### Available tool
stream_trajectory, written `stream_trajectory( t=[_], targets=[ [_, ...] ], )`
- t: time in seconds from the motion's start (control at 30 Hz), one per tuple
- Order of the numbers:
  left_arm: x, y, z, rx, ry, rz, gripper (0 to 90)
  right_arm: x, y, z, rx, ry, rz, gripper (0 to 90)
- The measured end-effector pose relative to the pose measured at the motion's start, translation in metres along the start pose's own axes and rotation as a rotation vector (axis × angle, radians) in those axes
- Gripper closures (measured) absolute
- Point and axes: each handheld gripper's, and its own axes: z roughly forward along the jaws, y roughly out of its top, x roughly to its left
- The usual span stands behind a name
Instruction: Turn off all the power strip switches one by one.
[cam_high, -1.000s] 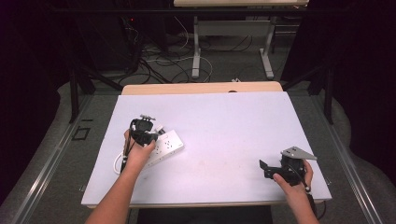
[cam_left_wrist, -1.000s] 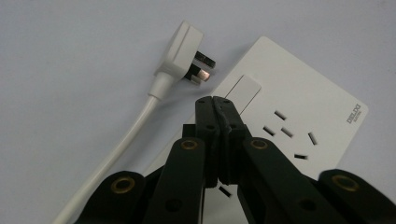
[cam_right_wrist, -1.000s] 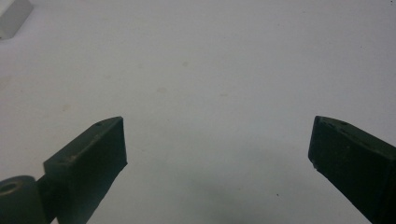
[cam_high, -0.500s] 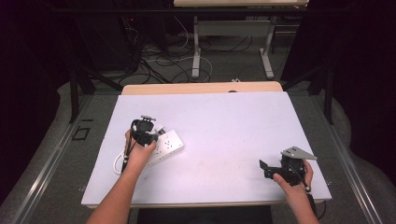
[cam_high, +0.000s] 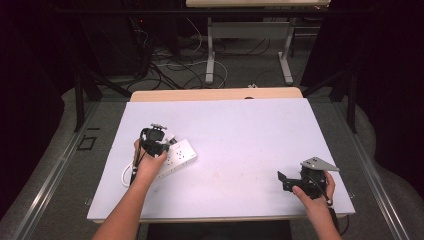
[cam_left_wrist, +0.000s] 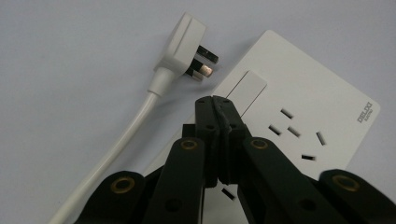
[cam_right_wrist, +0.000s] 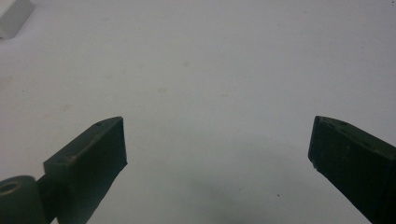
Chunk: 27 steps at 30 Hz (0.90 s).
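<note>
A white power strip (cam_high: 179, 156) (cam_left_wrist: 299, 107) lies flat on the left half of the table, sockets facing up. Its white plug (cam_left_wrist: 184, 46) rests beside it with bare prongs, the cable (cam_left_wrist: 116, 149) trailing away. My left gripper (cam_high: 156, 139) (cam_left_wrist: 215, 100) hovers over the strip's switch end, jaws shut together with nothing between them. My right gripper (cam_high: 283, 180) (cam_right_wrist: 217, 140) sits near the table's front right, jaws wide open over bare table surface.
The white tabletop (cam_high: 250, 130) stretches between the two hands. A wooden strip (cam_high: 215, 94) borders its far edge. Beyond it stand metal table legs (cam_high: 211, 55) and tangled floor cables (cam_high: 170, 65). A corner of the power strip (cam_right_wrist: 11, 16) peeks in at the right gripper view's top left.
</note>
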Motion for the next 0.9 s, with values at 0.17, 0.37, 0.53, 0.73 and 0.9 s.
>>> stream_trajectory(
  t=[0.17, 0.37, 0.53, 0.73, 0.9],
  targets=[
    [-0.0005, -0.0002, 0.0001, -0.003, 0.004, 0.004, 89.8, 0.0002, 0.0000, 0.0001, 0.000, 0.000, 0.003, 3.7],
    [-0.0007, -0.0001, 0.0000, 0.000, 0.005, 0.015, 89.9, 0.0006, 0.0000, 0.0000, 0.003, -0.001, 0.006, 3.7],
    [-0.0011, 0.0000, 0.0029, 0.006, 0.008, 0.016, 90.0, 0.0008, 0.0000, 0.0002, 0.001, 0.001, 0.006, 3.7],
    [-0.0011, -0.0001, 0.0029, 0.005, 0.008, 0.019, 90.0, 0.0001, -0.0001, 0.0001, 0.000, -0.001, 0.003, 3.7],
    [-0.0020, -0.0002, 0.0029, 0.005, 0.012, 0.015, 90.0, -0.0002, 0.0000, 0.0000, 0.000, 0.000, -0.001, 3.7]
  ],
)
